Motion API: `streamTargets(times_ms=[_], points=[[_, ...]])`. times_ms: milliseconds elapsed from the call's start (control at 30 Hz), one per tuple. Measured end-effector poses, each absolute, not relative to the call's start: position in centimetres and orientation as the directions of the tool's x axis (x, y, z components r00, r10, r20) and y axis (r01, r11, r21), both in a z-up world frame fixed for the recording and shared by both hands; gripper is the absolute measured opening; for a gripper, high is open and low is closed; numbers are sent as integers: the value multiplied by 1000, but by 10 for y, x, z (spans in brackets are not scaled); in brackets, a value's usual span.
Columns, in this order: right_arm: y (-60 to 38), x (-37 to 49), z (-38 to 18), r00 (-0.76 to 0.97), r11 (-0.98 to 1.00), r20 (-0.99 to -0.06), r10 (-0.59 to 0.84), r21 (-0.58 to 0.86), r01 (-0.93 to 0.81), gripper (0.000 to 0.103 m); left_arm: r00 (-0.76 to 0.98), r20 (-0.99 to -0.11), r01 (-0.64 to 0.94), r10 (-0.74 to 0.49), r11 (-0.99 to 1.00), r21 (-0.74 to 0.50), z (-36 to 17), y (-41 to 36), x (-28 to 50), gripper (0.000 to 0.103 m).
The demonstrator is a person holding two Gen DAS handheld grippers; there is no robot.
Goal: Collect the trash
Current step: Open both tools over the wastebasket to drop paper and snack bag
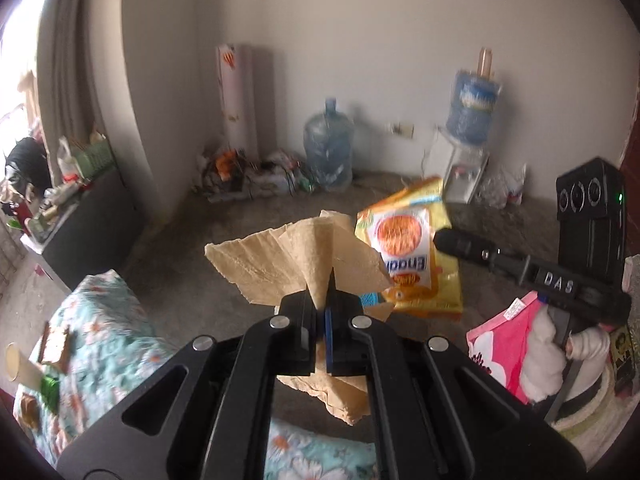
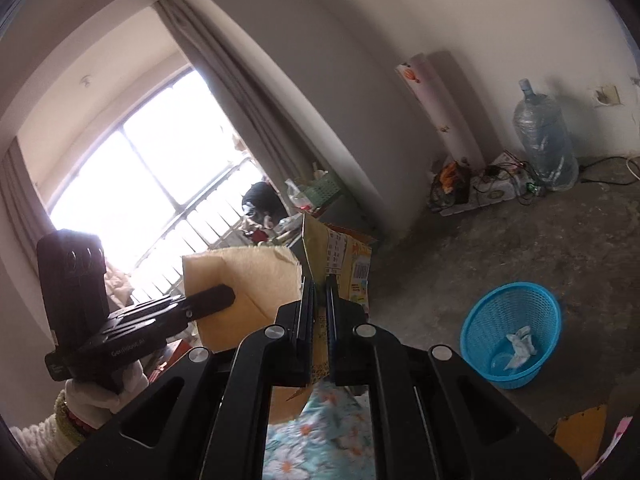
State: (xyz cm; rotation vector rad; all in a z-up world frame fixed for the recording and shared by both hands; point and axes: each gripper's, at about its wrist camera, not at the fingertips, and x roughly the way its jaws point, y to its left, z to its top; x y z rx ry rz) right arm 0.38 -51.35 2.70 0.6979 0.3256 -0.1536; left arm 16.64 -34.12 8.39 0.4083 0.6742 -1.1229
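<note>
The left gripper [image 1: 320, 300] is clamped tight on a crumpled tan paper napkin [image 1: 296, 264], which fans out above its jaws in the middle of the left wrist view and hangs below them too. The right gripper [image 2: 319, 292] is likewise closed, pinching a flattened yellow snack wrapper [image 2: 344, 276] by its edge; the same wrapper [image 1: 412, 252] shows right of centre in the left wrist view, with the right gripper [image 1: 440, 240] reaching in from the right edge.

Both pieces are held up in the air, above a floral bedspread [image 2: 316, 440] at the bottom of the frame. The blue mesh wastebasket [image 2: 512, 336] stands on the bare floor at the lower right of the right wrist view, well apart from both grippers, with a white crumpled scrap [image 2: 520, 344] already inside.

So the picking up looks done for these two items; carrying them over the basket and letting go remains. A cardboard piece [image 2: 580, 436] lies near the basket, possibly left to collect.
</note>
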Motion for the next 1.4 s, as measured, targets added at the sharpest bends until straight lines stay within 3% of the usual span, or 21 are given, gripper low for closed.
streamTargets(times_ms=[333, 600, 633, 700, 767, 833, 1033, 1300, 1400], points=[[-645, 66, -96, 820, 571, -569, 58, 693, 440, 6, 123, -869, 933, -480, 353, -63, -66, -507, 224, 1], [-709, 122, -181, 689, 512, -712, 135, 645, 567, 7, 132, -928, 930, -347, 369, -5, -160, -574, 249, 3], [-714, 128, -190, 671, 509, -727, 145, 637, 579, 8, 137, -933, 929, -334, 370, 4, -170, -579, 250, 7], [-722, 138, -208, 627, 509, -767, 137, 597, 620, 10, 155, -945, 919, -287, 392, 32, -191, -587, 255, 39], [-723, 143, -221, 587, 510, -800, 125, 559, 653, 29, 187, -944, 906, -271, 420, 59, -204, -590, 258, 44], [-724, 143, -231, 570, 505, -814, 116, 542, 671, 36, 189, -947, 898, -260, 436, 60, -209, -589, 261, 48], [-717, 122, -226, 612, 501, -788, 71, 559, 661, 36, 212, -936, 880, -282, 472, 57, -191, -578, 271, 49], [-666, 87, -152, 683, 570, -727, -77, 529, 628, 38, 251, -875, 878, -414, 479, 26, -89, -531, 261, 49], [-627, 71, -104, 720, 644, -673, -170, 477, 598, 55, 248, -838, 899, -485, 437, 12, -40, -497, 242, 52]])
